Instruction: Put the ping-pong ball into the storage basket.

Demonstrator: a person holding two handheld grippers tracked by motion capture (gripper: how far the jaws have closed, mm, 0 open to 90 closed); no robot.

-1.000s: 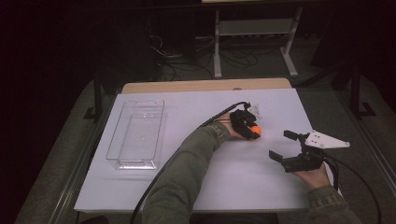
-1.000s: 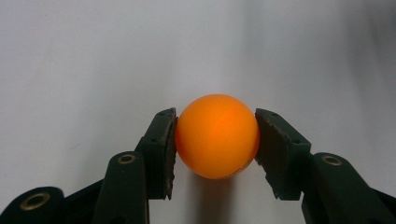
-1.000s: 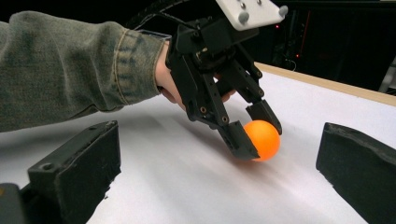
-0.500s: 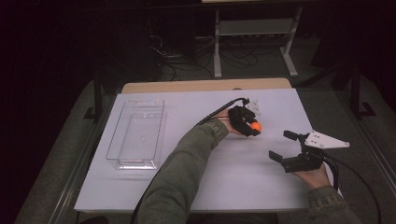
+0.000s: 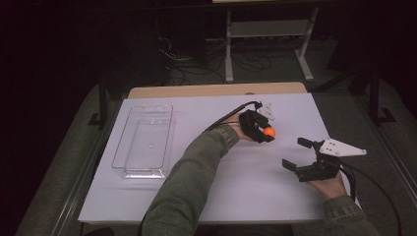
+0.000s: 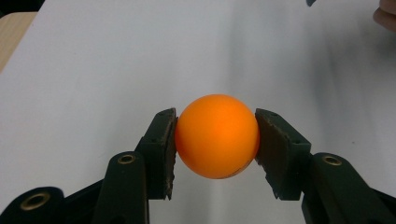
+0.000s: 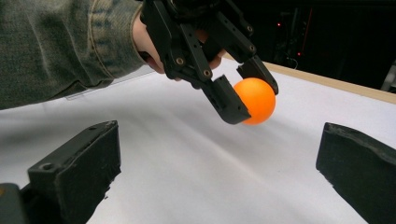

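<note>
Writing is nowhere legible: the ball [image 6: 217, 136] shows a faint dark smudge low on its skin in the left gripper view, too blurred to read, and neither the tray [image 5: 143, 140] nor the grippers carry a readable mark.

The ball sits clamped between the jaws of the left gripper [image 5: 260, 132], a pad pressed to each side. In the high view it lies right of the table's middle, toward the far half of the white sheet [image 5: 246, 196]. The right gripper view shows it from the side, with the left gripper [image 7: 245, 100] angled downward from a hand in a green sleeve [image 7: 56, 46]; whether the ball touches the sheet cannot be told.

The right gripper [image 5: 301, 155] hovers near the sheet's right edge, jaws spread wide with nothing between them. Bare sheet separates it from the ball.

The clear tray rests well apart on the left, its long side running along the sheet's left edge. Between tray and sleeve lies a broad open strip; the near part of the sheet is bare too. A strip of wooden tabletop [image 5: 216, 90] shows beyond the far edge.

Only the high view takes in the tray; the left gripper view gives the grip up close.
</note>
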